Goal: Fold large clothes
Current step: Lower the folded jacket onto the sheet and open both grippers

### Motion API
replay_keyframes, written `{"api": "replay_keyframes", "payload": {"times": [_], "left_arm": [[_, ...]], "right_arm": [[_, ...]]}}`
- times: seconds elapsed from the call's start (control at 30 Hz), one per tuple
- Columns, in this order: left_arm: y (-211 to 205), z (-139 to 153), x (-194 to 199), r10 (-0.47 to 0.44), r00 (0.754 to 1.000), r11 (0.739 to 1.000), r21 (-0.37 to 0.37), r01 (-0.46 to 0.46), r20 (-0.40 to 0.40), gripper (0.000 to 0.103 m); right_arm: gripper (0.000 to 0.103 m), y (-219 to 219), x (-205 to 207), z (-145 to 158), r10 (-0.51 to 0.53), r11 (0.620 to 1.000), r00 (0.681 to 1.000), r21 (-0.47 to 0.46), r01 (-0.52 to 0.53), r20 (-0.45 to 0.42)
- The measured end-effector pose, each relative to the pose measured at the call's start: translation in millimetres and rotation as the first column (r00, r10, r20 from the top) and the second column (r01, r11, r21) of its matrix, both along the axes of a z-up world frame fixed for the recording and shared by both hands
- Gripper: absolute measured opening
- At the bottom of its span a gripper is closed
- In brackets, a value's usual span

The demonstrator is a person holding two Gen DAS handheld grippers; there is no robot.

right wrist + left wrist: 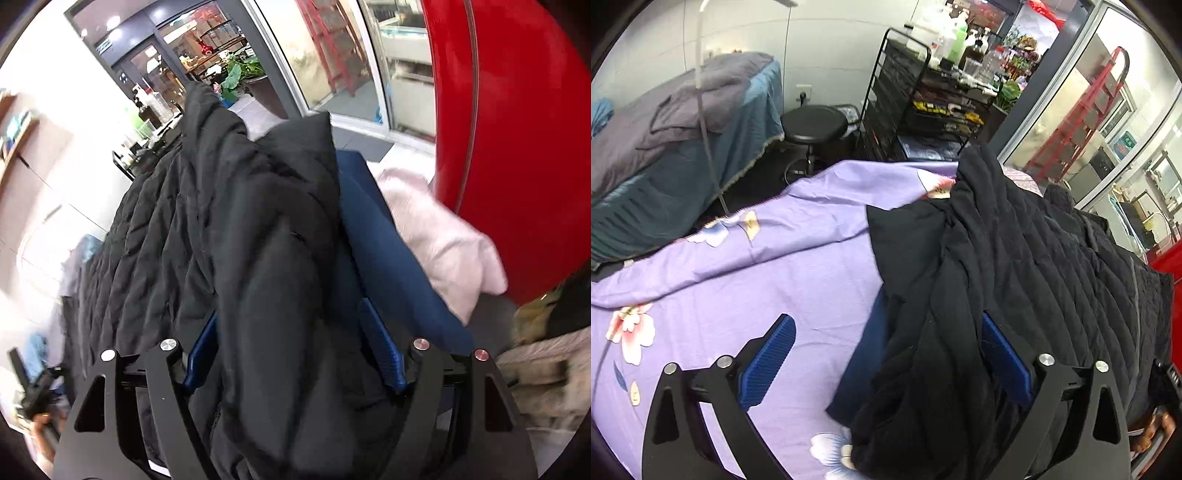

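Both tools tilt steeply down over a black quilted jacket, which lies bunched on a lilac floral bedsheet. The left hand-held gripper stands released, blue ribbed pads wide, one side over the jacket's edge. The right hand-held gripper straddles a puffy fold, jaws parted, not clenched.

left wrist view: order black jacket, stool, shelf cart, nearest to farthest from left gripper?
From the left gripper:
1. Black jacket, lying between the jaws, right side.
2. Stool, beyond the purple sheet, upper centre.
3. Shelf cart, behind the stool, upper right.
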State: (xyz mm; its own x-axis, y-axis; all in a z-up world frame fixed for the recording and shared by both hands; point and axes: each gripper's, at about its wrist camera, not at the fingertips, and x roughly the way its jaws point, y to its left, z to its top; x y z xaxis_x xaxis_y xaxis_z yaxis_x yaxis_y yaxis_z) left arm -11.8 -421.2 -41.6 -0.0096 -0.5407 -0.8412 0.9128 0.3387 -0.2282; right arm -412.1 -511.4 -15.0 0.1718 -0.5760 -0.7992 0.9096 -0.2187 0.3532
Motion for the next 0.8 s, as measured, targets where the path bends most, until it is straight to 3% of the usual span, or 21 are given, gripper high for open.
{"api": "replay_keyframes", "payload": {"times": [0.17,0.2,0.23,0.4,0.53,0.67,0.8], "left_arm": [[28,11,13,0.07,0.997,0.997,-0.032,-0.071,-0.031,0.096],[31,13,16,0.09,0.995,0.995,-0.039,-0.092,-0.052,0.096],[35,16,21,0.12,0.99,0.991,-0.046,-0.124,-0.074,0.096],[49,27,30,0.184,0.977,0.982,-0.031,-0.188,-0.105,0.096],[60,42,4,0.135,0.988,0.989,-0.047,-0.139,-0.069,0.096],[66,56,-43,0.028,0.999,0.997,-0.072,-0.025,0.039,0.096],[70,67,-89,-0.099,0.983,0.993,-0.053,0.109,0.156,0.096]], "right_arm": [[0.076,3,10,29,-0.026,0.999,0.993,-0.047,0.02,-0.117],[0.084,5,9,33,-0.041,0.998,0.992,-0.054,0.035,-0.123],[0.086,7,7,40,-0.068,0.996,0.99,-0.065,0.061,-0.122],[0.086,19,2,64,-0.131,0.99,0.989,-0.059,0.126,-0.074],[0.086,29,21,82,-0.099,0.994,0.991,-0.048,0.095,-0.089],[0.086,37,62,93,0.022,0.999,0.99,-0.038,-0.027,-0.139],[0.086,45,103,100,0.149,0.988,0.975,-0.015,-0.154,-0.166]]}}
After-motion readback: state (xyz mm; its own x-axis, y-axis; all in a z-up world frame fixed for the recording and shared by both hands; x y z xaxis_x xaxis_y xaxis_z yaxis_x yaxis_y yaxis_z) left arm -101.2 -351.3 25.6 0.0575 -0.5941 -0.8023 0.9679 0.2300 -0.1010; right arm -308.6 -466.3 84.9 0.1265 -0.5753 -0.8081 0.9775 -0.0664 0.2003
